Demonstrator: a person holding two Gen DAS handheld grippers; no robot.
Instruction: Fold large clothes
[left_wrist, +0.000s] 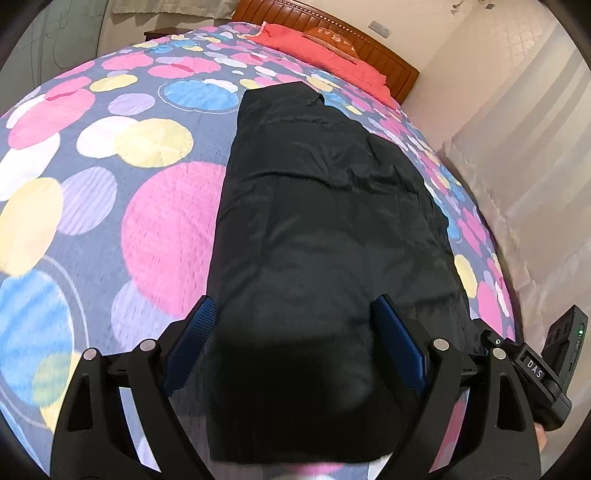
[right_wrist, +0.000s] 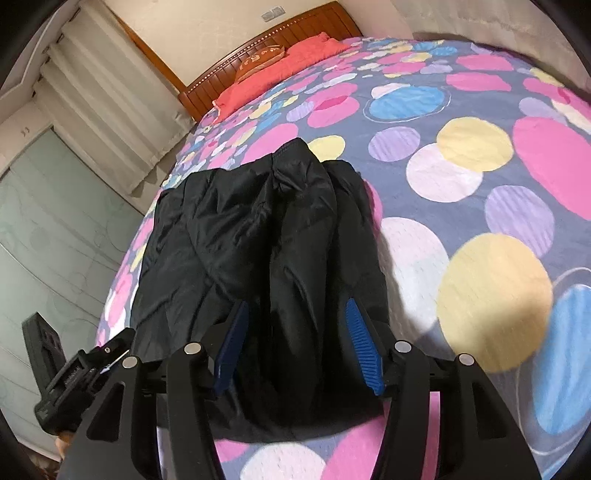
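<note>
Left wrist view: black garment lies on the bedspread, long axis running away from both grippers toward the headboard. Left gripper and right gripper hover over its near hem, jaws apart, gripping nothing.

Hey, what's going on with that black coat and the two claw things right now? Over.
Left gripper open, right gripper open, both empty above the cloth. Black jacket lying lengthwise, folded narrow, on the spotted bedspread. Nothing in the way.
</note>
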